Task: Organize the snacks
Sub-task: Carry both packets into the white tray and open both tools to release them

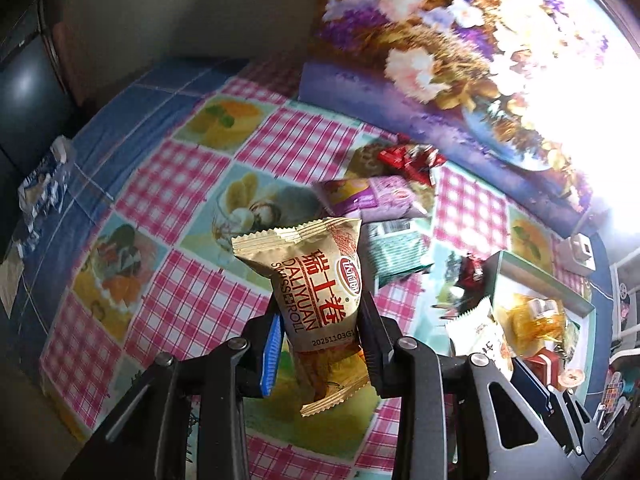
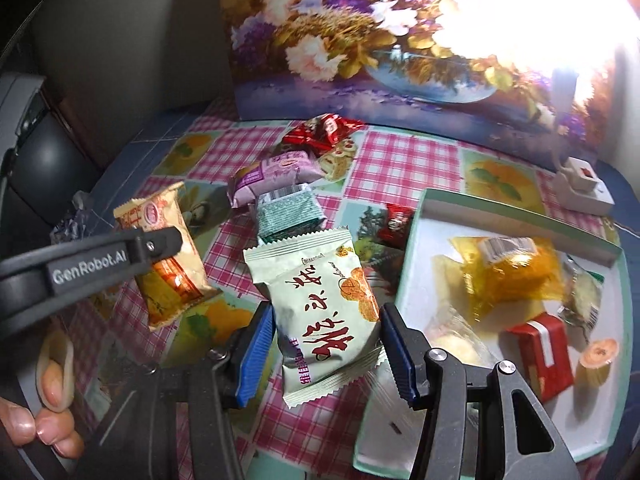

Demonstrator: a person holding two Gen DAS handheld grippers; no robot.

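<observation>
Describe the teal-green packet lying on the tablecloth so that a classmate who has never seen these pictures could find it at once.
Start at the large flower painting standing at the back of the checked tablecloth. A short row of snacks runs forward from it: red wrappers, then a purple packet, then the teal-green packet. It is the only green one, with a white barcode strip along its far edge.

Gold snack packet [image 1: 320, 300] between the left jaws: "DALIYUAN", "SWISS ROLL", large red Chinese characters, a red oval logo, and a stamped code starting "20251103G1".

Pale green packet [image 2: 320, 312] between the right jaws: large red Chinese characters; small print illegible.

Left gripper [image 2: 158, 254] arm, left of the right jaws: "GenRobot.AI".
</observation>
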